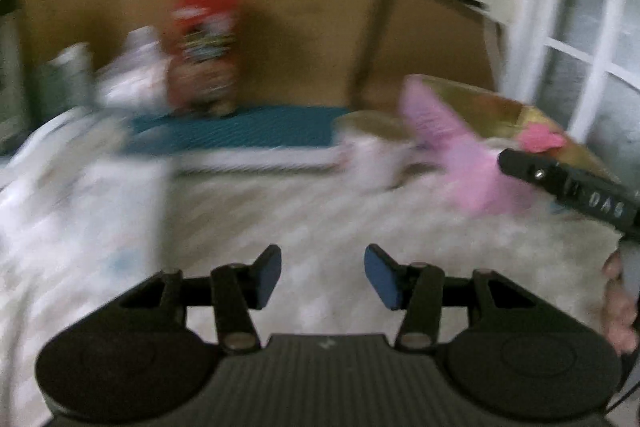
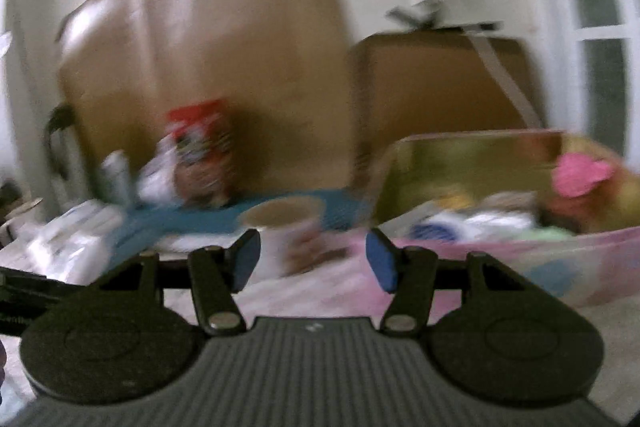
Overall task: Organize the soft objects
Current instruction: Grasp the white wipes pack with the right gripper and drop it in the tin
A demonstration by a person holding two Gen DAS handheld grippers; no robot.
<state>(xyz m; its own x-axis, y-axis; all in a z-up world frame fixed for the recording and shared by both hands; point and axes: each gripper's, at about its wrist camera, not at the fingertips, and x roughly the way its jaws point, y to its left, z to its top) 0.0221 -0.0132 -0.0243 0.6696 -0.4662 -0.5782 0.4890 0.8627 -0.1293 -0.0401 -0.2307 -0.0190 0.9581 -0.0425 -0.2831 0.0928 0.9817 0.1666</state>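
Pink cloth (image 1: 464,163): we see it ahead and to the right of the left gripper (image 1: 322,277), draped from the rim of the gold-lined bin (image 1: 520,111) down toward the bed (image 1: 304,211). Its long axis runs from upper left to lower right, slanting across that gripper's line of sight. The left jaws stand apart, opening slightly, with nothing between them. The right gripper (image 2: 313,259) also stands released and empty; in the left view its black body (image 1: 576,187) lies just beside the cloth's lower end, so we judge the right hand the nearer one. From the right gripper, the bin with its soft toys, a pink one (image 2: 580,175) on top, lies ahead to the right. A cup (image 2: 288,231) stands straight ahead between its jaws' lines, farther off. Blur hides finer detail.
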